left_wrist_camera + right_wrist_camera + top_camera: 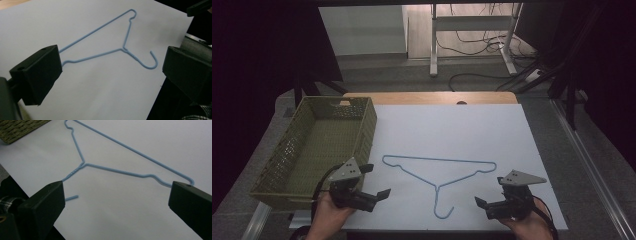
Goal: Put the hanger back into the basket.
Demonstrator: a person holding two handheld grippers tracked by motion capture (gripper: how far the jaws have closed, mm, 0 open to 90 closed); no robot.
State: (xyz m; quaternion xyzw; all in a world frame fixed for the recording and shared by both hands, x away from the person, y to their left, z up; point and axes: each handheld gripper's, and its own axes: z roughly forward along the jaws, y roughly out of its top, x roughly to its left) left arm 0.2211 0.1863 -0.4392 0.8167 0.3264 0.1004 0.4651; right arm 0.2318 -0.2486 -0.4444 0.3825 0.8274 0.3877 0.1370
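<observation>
A light-blue wire hanger (437, 186) lies flat on a white sheet (452, 125), its hook pointing toward the near edge. My left gripper (377, 181) hovers at the hanger's left end, open and holding nothing. My right gripper (490, 191) hovers by the hanger's right end, also open and holding nothing. In the left gripper view the hanger (123, 48) lies ahead between the wide-spread jaws of the left gripper (112, 65). In the right gripper view the hanger (83, 165) lies ahead of the right gripper (117, 195), with one shoulder bend close to the right-hand jaw.
An olive woven basket (367, 125) stands at the left of the sheet, with nothing in it; its corner (20, 127) shows in the right gripper view. A wooden table edge (427, 97) runs behind the sheet. Desk legs and cables lie on the floor beyond.
</observation>
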